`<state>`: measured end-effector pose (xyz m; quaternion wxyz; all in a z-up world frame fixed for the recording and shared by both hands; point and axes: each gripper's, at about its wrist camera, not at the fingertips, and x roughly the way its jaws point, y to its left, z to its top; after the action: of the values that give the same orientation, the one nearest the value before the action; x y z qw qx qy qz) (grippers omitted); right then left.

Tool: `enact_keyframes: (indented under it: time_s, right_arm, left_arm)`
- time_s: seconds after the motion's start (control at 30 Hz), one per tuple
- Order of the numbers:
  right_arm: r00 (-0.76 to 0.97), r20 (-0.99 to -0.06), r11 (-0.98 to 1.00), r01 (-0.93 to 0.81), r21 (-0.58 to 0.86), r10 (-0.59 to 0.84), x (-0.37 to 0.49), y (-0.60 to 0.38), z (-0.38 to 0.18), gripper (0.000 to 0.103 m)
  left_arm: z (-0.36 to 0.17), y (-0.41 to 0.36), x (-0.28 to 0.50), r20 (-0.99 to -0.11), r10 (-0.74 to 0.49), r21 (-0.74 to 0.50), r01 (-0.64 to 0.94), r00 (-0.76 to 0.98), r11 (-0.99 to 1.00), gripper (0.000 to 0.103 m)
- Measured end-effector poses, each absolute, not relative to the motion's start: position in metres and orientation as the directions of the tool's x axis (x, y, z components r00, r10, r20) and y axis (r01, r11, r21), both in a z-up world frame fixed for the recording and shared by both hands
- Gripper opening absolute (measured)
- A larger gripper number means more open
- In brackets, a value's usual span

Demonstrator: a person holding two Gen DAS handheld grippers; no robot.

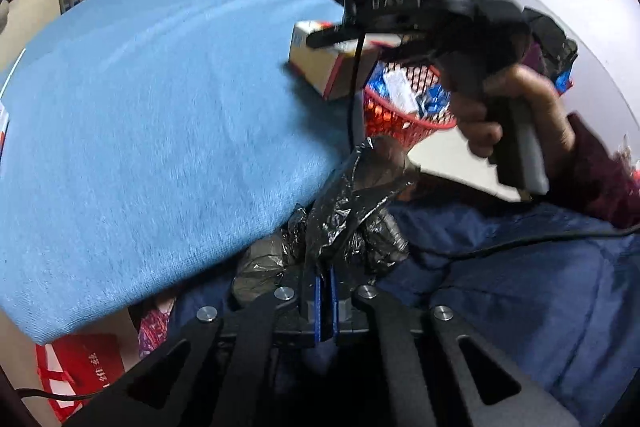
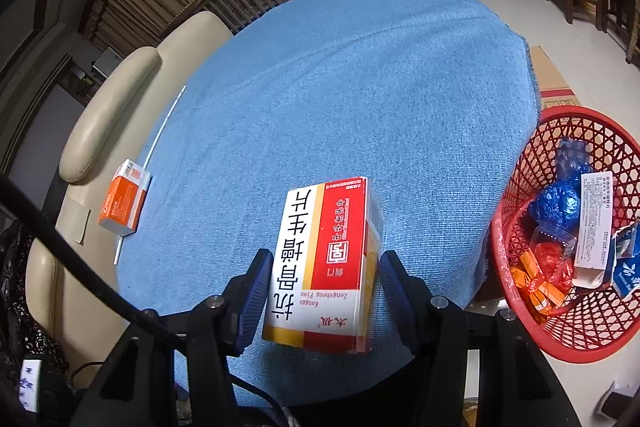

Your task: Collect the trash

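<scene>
Right wrist view: your blue-covered counter fills the frame, with the red basket of trash at its right edge. A red-and-white box lies between your right gripper's wide-open fingers, pads not yet pressing. Centre the box, then squeeze. Your left gripper, angled downward, pinches a crumpled black plastic bag at the counter's edge.

The near red-and-white box reads, upside down, "抗骨增生片" and "Kanggu Zengsheng Pian"; other print is illegible.
</scene>
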<state>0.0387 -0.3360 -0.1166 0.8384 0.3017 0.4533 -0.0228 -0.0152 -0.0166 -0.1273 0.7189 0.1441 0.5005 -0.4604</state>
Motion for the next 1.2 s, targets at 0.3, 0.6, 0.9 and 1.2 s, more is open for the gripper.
enact_keyframes:
  time_s: [0.3,0.6,0.9,1.2]
  right_arm:
    - [0.582,-0.775,0.807,0.32,0.496,0.246,0.04,-0.339,-0.118,0.058]
    - [0.551,-0.786,0.784,0.34,0.52,0.282,0.041,-0.344,-0.122,0.062]
    - [0.552,-0.798,0.836,0.3,0.459,0.24,0.042,-0.33,-0.117,0.061]
    - [0.59,-0.781,0.852,0.288,0.438,0.202,0.039,-0.326,-0.111,0.054]
  left_arm:
    - [-0.052,0.008,0.008,-0.762,-0.609,-0.23,0.787,0.221,0.573,0.002]
    - [-0.088,0.009,0.017,-0.834,-0.529,-0.244,0.759,0.153,0.604,0.052]
    - [-0.127,-0.017,0.0,-0.894,-0.438,-0.206,0.775,0.099,0.597,0.063]
    - [-0.127,-0.026,-0.021,-0.895,-0.428,-0.146,0.824,0.126,0.547,0.005]
